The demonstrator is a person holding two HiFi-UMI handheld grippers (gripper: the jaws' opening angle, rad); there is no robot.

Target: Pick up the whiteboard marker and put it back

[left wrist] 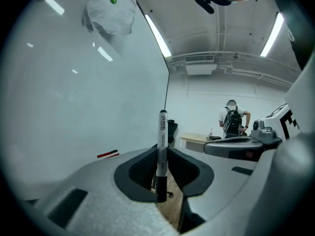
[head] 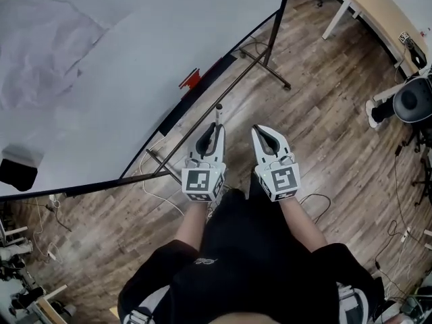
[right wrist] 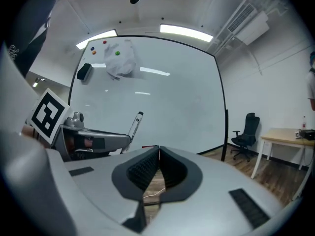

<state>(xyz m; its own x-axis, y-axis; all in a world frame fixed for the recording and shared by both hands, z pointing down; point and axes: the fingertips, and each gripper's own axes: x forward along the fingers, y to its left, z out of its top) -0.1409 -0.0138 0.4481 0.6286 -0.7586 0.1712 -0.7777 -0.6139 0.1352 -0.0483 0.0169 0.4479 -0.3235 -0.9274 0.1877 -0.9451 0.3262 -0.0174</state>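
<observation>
My left gripper (head: 216,128) is shut on a white whiteboard marker (left wrist: 161,146) with a black cap end; the marker stands upright between the jaws and pokes out ahead of them as a thin stick (head: 218,112). In the right gripper view the marker (right wrist: 136,123) shows slanting up from the left gripper's side. My right gripper (head: 262,132) hangs beside the left one, its jaws shut together with nothing between them (right wrist: 158,154). The large whiteboard (head: 101,66) stands ahead and to the left, with a red strip (head: 190,78) on its lower ledge.
A black eraser (head: 17,173) and a crumpled paper (right wrist: 119,60) cling to the board. The board's black stand legs (head: 266,63) and loose cables lie on the wooden floor. A light wooden desk (head: 381,15), an office chair (right wrist: 244,132) and a person with a backpack (left wrist: 232,119) are further off.
</observation>
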